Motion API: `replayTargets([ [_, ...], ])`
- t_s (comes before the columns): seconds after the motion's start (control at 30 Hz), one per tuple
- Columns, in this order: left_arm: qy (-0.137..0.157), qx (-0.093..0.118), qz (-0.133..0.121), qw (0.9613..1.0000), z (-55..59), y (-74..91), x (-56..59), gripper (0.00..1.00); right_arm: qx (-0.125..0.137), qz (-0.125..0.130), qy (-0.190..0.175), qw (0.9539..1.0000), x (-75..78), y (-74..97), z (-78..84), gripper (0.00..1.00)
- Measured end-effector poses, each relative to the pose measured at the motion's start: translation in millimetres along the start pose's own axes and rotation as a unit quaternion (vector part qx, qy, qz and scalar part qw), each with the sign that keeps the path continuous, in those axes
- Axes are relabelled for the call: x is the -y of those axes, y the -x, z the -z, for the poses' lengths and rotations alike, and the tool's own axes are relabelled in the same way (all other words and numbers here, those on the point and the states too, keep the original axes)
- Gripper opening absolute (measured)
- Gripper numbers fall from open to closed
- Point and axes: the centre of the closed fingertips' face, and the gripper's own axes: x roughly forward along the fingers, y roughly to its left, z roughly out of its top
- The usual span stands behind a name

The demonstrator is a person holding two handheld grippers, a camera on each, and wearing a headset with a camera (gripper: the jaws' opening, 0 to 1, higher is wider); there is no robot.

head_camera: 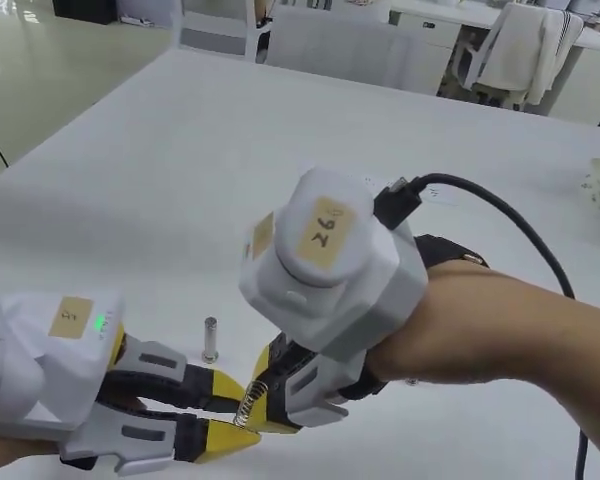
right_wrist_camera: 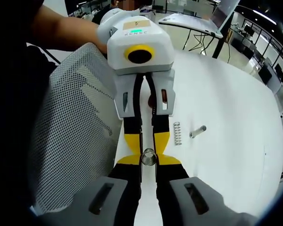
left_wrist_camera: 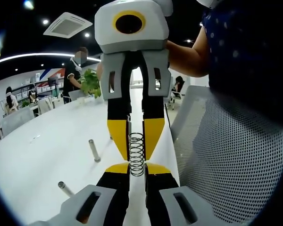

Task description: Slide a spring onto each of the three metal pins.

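The left gripper (left_wrist_camera: 137,167) has its yellow-tipped jaws pinched nearly together on one end of a small silver coil spring (left_wrist_camera: 137,149). The right gripper (right_wrist_camera: 149,160) meets it tip to tip and nips the same spring's other end, close to the near edge of the white desk (head_camera: 280,150). Just beyond the tips a short grey metal pin (head_camera: 211,340) stands upright. Farther in from that edge, a second loose coil spring (right_wrist_camera: 177,133) lies beside another grey metal pin (right_wrist_camera: 197,132).

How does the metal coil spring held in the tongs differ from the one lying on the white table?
The held metal coil spring is pinched between the yellow tongs tips; the loose spring is untouched. The held spring hangs clear of the white table; the loose spring lies flat on it. Both are bare metal coils.
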Motion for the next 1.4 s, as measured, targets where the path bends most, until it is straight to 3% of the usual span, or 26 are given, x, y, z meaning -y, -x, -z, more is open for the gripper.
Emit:
replayTargets([
  [0.23, 0.01, 0.001, -0.008, 0.9999, 1.4, 3.9, -2.8, 0.1, -0.002, 0.003, -0.003, 1.0, 2.1, 2.0, 2.4, 0.08],
  [0.6, 0.04, 0.001, -0.048, 0.998, 14.6, 25.6, -10.7, 0.24, -0.008, 0.01, -0.011, 0.9999, 6.9, 4.4, 9.8, 0.08],
  [1.13, 0.077, 0.02, -0.139, 0.9871, 28.6, 65.7, -27.0, 0.36, -0.008, 0.021, -0.022, 0.9995, 14.4, 13.2, 17.2, 0.08],
  [1.4, 0.085, 0.022, -0.167, 0.982, 31.5, 78.8, -31.7, 0.4, -0.009, 0.03, -0.033, 0.999, 19.7, 21.9, 25.4, 0.08],
])
